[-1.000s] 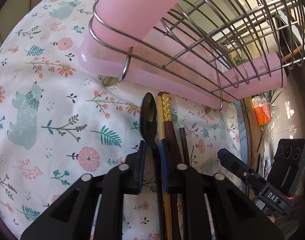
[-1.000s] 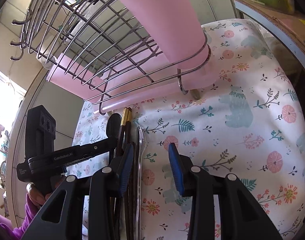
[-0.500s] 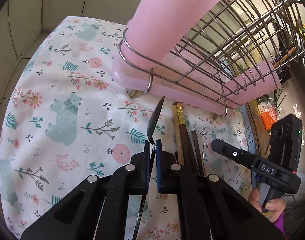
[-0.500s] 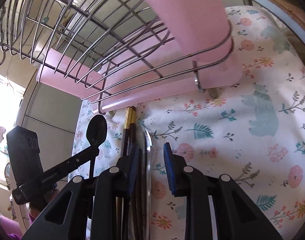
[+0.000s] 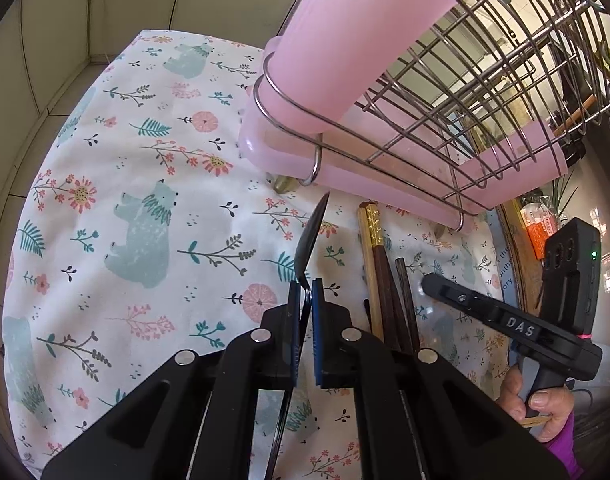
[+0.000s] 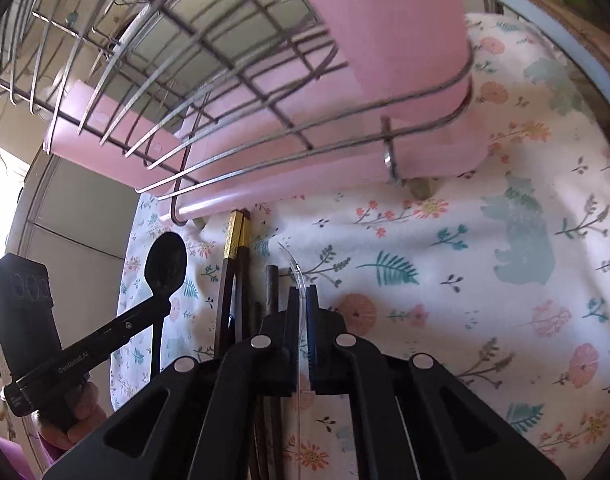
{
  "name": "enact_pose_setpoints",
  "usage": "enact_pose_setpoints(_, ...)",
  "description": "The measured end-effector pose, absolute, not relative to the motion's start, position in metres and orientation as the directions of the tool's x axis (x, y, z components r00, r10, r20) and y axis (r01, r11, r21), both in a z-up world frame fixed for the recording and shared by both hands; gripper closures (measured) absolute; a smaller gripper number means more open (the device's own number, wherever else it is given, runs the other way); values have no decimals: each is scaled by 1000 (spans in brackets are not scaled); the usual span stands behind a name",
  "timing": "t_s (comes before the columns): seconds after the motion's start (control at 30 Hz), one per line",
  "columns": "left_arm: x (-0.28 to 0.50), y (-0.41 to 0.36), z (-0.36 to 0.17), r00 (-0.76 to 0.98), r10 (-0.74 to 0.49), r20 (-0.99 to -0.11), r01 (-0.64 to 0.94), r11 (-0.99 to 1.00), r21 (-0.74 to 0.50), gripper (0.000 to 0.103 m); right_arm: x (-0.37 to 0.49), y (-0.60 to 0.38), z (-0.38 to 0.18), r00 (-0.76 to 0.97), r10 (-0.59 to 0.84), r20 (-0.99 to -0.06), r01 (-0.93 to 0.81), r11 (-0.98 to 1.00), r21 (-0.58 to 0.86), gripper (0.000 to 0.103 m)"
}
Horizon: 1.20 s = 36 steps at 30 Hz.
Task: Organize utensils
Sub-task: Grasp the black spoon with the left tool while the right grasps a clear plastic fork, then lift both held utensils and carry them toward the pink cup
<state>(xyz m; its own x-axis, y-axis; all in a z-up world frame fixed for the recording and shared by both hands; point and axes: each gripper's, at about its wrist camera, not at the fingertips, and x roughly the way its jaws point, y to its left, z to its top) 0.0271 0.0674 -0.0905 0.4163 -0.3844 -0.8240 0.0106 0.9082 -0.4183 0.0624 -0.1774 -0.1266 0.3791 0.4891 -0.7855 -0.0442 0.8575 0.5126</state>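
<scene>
Left gripper [image 5: 303, 292]: clenched on the neck of the black spoon [image 5: 309, 240]; we see the bowl edge-on, raised off the tablecloth [image 5: 145, 184] and aimed toward the pink utensil cup [image 5: 345, 40].

Right gripper [image 6: 302, 300]: clenched on a clear plastic spoon [image 6: 295, 270], a thin transparent strip pinched between the blue pads, its curved tip just ahead of them.

Remaining utensils: the gold-tipped chopsticks [image 6: 237, 232] and darker sticks lie on the cloth between the two grippers, ends close to the foot of the dish rack [image 5: 485, 92].

Destination, as we judge it: the pink utensil cup, hung in the wire ring at the rack's corner; its mouth is out of both views.

Step in hand: lifting both spoons clear of the cloth for transfer.

How we would do it well: raise each spoon straight up before travelling, so that the handles do not drag the chopsticks alongside.

Grip caution: both holds sit near the bowl, so the long handles may swing; we keep the pads firm and tilt slowly.

Approach: we bring one gripper to the cup at a time, handle downward, clearing the wire ring.

Risk: the clear spoon is thin and smooth and may slip.
</scene>
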Motion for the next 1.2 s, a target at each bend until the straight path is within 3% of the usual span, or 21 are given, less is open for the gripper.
enact_pose_setpoints(0.33,45,41,-96,338,-320,-885,36,944,-327,98,56,-208,-125,386,417,-823,20,888,460,100)
enact_pose_setpoints(0.77,76,15,-96,246,-223,-943,126,972,-197,95,74,-179,-139,331,412,-849,-30,904,427,99)
enact_pose_setpoints(1.2,49,20,-67,371,-318,-873,171,947,-272,96,43,-202,-105,453,464,-761,-88,873,480,100)
